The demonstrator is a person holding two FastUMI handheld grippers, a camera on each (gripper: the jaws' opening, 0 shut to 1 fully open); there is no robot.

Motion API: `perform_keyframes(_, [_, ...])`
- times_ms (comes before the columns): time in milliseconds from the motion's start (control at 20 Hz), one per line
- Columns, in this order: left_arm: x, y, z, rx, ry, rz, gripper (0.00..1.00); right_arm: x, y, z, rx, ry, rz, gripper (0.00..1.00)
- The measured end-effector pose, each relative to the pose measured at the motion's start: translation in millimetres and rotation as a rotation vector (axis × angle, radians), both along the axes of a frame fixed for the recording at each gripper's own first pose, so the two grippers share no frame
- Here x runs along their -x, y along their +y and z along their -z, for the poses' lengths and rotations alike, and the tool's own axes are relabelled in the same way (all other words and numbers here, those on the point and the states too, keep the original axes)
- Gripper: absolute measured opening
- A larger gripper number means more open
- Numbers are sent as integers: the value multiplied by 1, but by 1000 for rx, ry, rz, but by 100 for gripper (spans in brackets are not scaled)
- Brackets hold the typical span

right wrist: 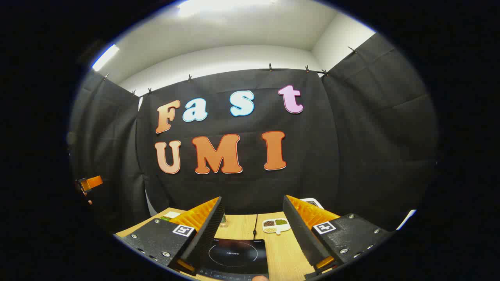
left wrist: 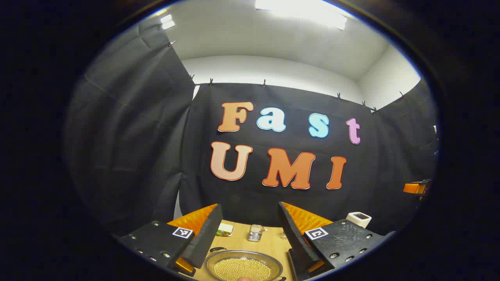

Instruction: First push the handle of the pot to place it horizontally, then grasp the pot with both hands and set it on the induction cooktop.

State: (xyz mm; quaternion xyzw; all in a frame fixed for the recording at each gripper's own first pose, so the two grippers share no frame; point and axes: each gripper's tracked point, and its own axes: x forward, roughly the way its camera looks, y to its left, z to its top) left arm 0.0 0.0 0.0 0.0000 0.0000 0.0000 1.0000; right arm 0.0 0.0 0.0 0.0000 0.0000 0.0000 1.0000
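the left gripper (left wrist: 250, 230) hung above the worktop (left wrist: 269, 244) with its fingers (left wrist: 203, 238) spread wide apart and holding nothing, and the pot (left wrist: 243, 266), filled with small yellow grains, sat on the wood just below and between them. one dark handle (left wrist: 217, 249) showed at the pot's far left rim. the right gripper (right wrist: 254, 230) likewise had its fingers (right wrist: 299, 234) well apart and empty, poised over the black induction cooktop (right wrist: 234, 255), which lay bare. by the look of it the task had not yet begun in earnest: the pot was untouched and off the cooktop. the next move likely called for lowering one gripper to nudge the handle round until it lay horizontal, gently enough not to spill the grains.
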Motion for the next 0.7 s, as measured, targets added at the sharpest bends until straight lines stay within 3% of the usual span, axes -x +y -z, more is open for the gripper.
perform_keyframes(700, [-5,-25,5,-38,28,37,88,-6,-10,7,0,6,-9,95])
